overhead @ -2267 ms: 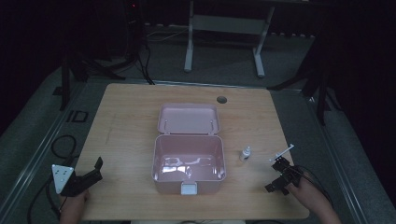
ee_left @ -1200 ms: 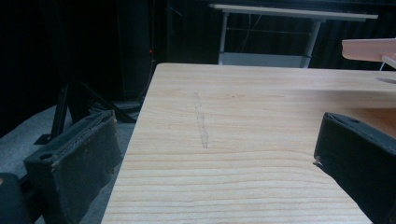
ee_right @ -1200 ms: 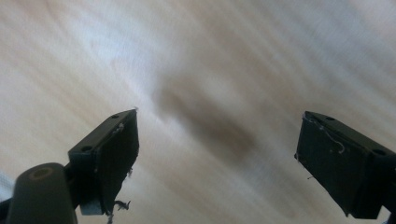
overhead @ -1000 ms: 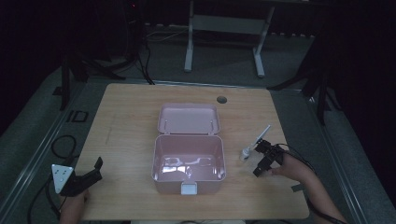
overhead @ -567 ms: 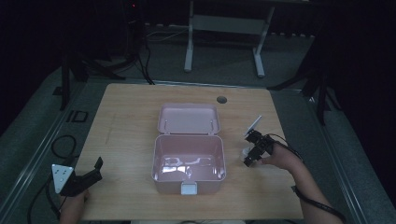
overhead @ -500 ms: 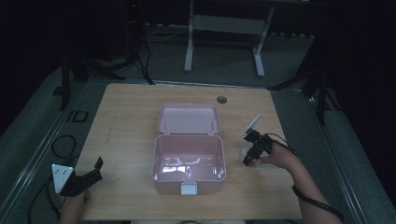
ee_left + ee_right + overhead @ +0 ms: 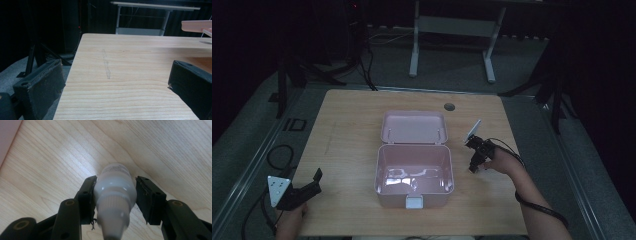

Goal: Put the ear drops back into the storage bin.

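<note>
A small white dropper bottle [image 7: 115,183] stands on the wooden table [image 7: 347,135], right of an open pink box [image 7: 384,172]. My right gripper [image 7: 115,197] points down at it, both black jaws pressed to its sides; in the high view this gripper [image 7: 473,161] sits just off the box's right wall. The bottle's base touches the wood as far as I can tell. My left gripper [image 7: 314,181] rests near the table's front left corner, open, with bare wood between its jaws in the left gripper view [image 7: 115,87].
The box's lid [image 7: 413,127] lies flat, hinged back toward the far side, and its edge [image 7: 197,25] shows in the left gripper view. A round cable hole [image 7: 449,106] sits near the far edge. Cables [image 7: 277,155] trail off the left side.
My right gripper came in from the table's front right to the bottle beside the box and now has its jaws on the bottle. The left gripper has stayed put.
</note>
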Demonstrator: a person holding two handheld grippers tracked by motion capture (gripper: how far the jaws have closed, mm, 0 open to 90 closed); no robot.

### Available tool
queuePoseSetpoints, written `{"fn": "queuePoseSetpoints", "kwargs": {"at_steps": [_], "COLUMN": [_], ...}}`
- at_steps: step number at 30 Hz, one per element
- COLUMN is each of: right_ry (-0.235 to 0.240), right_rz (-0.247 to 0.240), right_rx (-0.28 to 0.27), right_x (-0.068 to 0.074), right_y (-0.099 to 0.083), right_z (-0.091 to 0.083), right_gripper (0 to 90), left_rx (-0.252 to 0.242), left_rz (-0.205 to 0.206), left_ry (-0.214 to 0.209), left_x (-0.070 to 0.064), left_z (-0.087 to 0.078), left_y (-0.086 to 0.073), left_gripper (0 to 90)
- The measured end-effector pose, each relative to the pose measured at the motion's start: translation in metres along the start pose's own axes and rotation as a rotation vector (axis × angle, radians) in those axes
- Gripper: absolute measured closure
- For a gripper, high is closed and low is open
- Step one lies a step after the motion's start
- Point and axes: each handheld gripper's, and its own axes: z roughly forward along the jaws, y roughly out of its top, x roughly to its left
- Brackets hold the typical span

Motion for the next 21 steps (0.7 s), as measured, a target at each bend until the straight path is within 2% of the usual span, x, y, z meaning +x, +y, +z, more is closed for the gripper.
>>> {"fn": "queuePoseSetpoints", "kwargs": {"at_steps": [5,8,17,21], "right_ry": [0.002,-0.024,-0.047,-0.057], "right_rz": [-0.018,-0.046,-0.162,-0.234], "right_rx": [0.011,0.012,0.028,0.026], "right_x": [0.002,0.005,0.015,0.019], "right_y": [0.004,0.004,-0.002,-0.007], "right_z": [0.003,0.001,-0.006,-0.007], "right_gripper": [56.9,59.5,59.7,59.7], "left_rx": [0.0,0.001,0.001,0.001], "left_rz": [0.0,0.0,0.0,0.0], "left_ry": [-0.001,-0.001,-0.001,-0.001], "left_x": [0.0,0.0,0.0,0.0], "left_z": [0.0,0.0,0.0,0.0], "left_y": [0.0,0.0,0.0,0.0], "left_gripper": [0.5,0.5,0.5,0.5]}}
